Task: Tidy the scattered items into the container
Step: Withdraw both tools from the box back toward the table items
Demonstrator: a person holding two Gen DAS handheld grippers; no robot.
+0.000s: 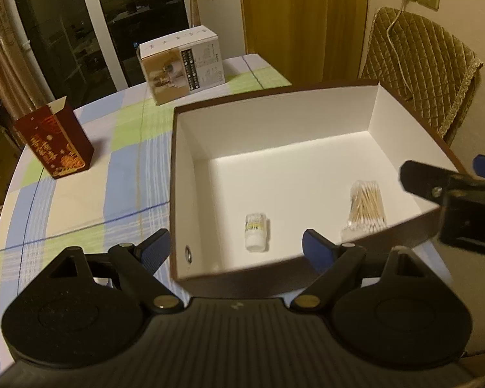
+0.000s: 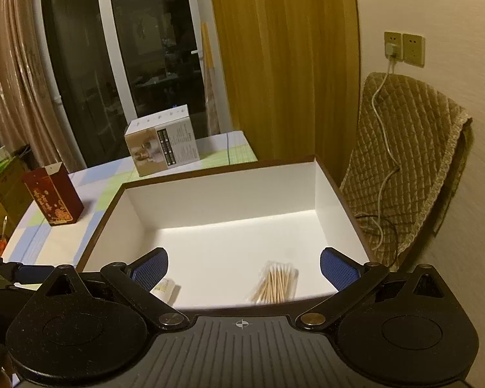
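Standing at the far left of the table [image 1: 80,200], a dark red carton [image 1: 56,140] looks light and stiff, best taken across its flat sides. Further right, the container [image 1: 307,123] holds a small white bottle [image 1: 256,231], smooth and likely to roll, and a crinkly pack of cotton swabs [image 1: 367,208], light and soft. The left gripper [image 1: 236,249] hovers at the near wall, spread wide and empty; the right gripper [image 2: 244,266] likewise gapes wide and empty.
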